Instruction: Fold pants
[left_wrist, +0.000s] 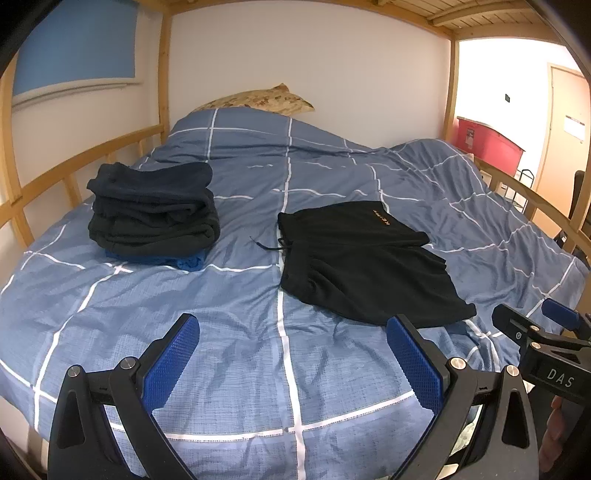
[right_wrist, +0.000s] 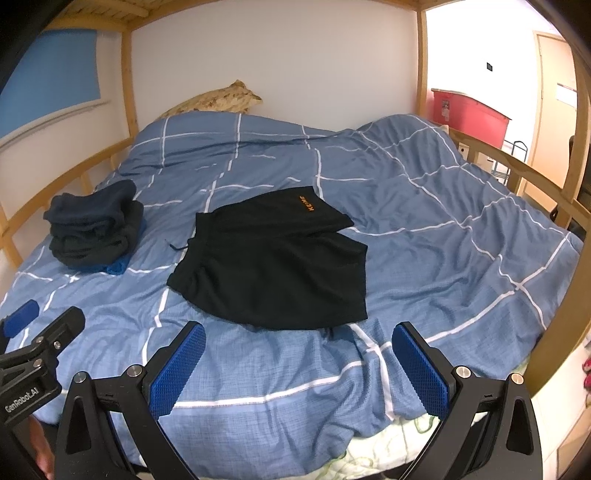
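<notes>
Black shorts (left_wrist: 365, 258) with orange lettering and a loose drawstring lie spread flat on the blue checked duvet (left_wrist: 240, 350); they also show in the right wrist view (right_wrist: 273, 266). My left gripper (left_wrist: 295, 332) is open and empty, held above the duvet just short of the shorts' near edge. My right gripper (right_wrist: 301, 343) is open and empty, close to the shorts' near hem. Each gripper shows at the edge of the other's view.
A stack of folded dark clothes (left_wrist: 151, 210) sits on the duvet at the left, also in the right wrist view (right_wrist: 92, 229). A patterned pillow (left_wrist: 258, 99) lies at the head. Wooden bunk rails (left_wrist: 74, 162) frame the bed. A red bin (left_wrist: 487, 144) stands beyond the right side.
</notes>
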